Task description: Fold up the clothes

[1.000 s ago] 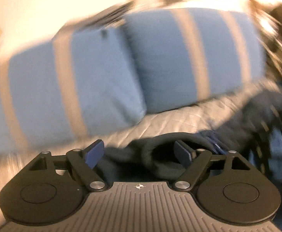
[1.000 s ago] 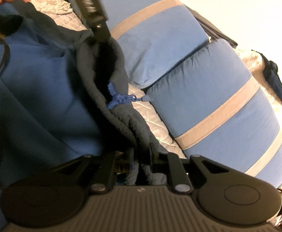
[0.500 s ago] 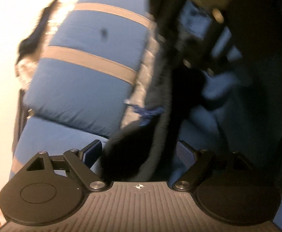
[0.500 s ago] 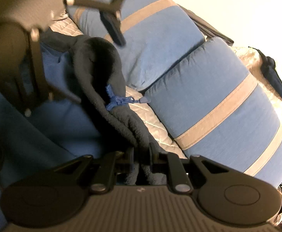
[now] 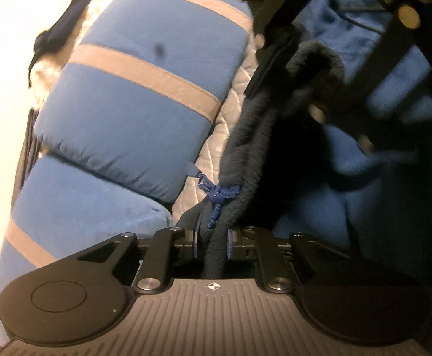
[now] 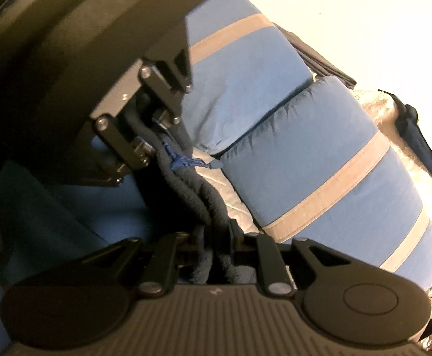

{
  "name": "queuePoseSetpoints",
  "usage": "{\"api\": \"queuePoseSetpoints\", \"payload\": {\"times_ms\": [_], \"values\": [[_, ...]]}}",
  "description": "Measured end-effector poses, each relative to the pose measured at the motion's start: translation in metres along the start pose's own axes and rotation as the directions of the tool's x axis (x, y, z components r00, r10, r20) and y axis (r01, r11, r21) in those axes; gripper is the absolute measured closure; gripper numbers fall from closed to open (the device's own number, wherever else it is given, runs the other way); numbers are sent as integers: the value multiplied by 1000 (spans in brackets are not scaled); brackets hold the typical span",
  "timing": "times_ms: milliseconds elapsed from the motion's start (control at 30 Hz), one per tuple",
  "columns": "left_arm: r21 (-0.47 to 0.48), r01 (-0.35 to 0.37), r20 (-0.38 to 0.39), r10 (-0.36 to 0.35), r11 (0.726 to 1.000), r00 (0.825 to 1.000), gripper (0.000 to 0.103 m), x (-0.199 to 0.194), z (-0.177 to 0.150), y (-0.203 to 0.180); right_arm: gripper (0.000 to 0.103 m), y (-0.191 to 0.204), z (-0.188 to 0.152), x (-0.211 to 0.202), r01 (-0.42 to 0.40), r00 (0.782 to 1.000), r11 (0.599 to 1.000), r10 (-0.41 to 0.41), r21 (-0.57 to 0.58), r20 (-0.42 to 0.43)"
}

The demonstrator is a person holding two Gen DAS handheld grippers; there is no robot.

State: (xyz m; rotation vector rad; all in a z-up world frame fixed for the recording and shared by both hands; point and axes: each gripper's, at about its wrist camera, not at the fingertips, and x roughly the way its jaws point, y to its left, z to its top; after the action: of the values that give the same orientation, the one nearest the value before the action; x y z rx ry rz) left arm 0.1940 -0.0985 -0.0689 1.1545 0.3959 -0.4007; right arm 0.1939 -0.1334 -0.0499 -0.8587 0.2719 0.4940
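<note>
Pillows [image 5: 138,112] line quilted bedding [image 5: 224,136]; each claw pinches navy fleece [image 5: 245,160].

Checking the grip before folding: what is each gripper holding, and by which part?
Both the left gripper and right gripper pinch the dark fleece garment along its thick rolled edge.

The left claw [image 6: 149,145] hides most of the dark fleece garment [image 6: 204,198]; the striped pillow [image 5: 144,95] runs past the frame's edge.
</note>
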Motion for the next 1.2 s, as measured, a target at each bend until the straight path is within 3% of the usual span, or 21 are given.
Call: {"api": "queuePoseSetpoints", "payload": {"times_ms": [167,267,533,700,767,833,900,933,1033,1100,1200], "values": [[-77,6,8,-6,997,1000,87,-5,4,12,27,-8,-8,-8,-21,1000,997,20,-81,-3],[-120,26,21,-24,992,999,87,-4,5,19,25,-22,-26,-8,-35,999,997,35,-73,12],[-179,72,54,-63,981,997,88,-16,-1,29,25,-46,-64,7,-93,983,993,80,76,163],[-197,93,74,-80,976,994,87,-15,-8,36,31,-45,-62,9,-129,958,988,102,83,266],[-210,97,80,-81,973,993,87,-15,-11,38,63,-46,-58,7,-142,949,988,116,67,292],[-215,98,91,-80,972,993,85,-14,-15,39,74,-50,-54,7,-161,947,984,134,73,291],[-200,109,106,-89,974,990,83,-15,-19,37,77,-59,-50,8,-194,946,975,159,104,282],[-181,99,111,-80,979,991,76,-17,-21,36,77,-65,-48,9,-208,947,970,168,124,274],[-135,23,112,-8,991,994,34,-22,-33,31,79,-82,-42,13,-249,946,949,197,193,257],[-121,-32,117,47,992,992,28,-27,-45,30,79,-93,-41,17,-260,947,937,200,232,250],[-194,-10,98,29,981,995,28,-23,-69,37,79,-107,-43,21,-270,948,922,203,279,246]]}}
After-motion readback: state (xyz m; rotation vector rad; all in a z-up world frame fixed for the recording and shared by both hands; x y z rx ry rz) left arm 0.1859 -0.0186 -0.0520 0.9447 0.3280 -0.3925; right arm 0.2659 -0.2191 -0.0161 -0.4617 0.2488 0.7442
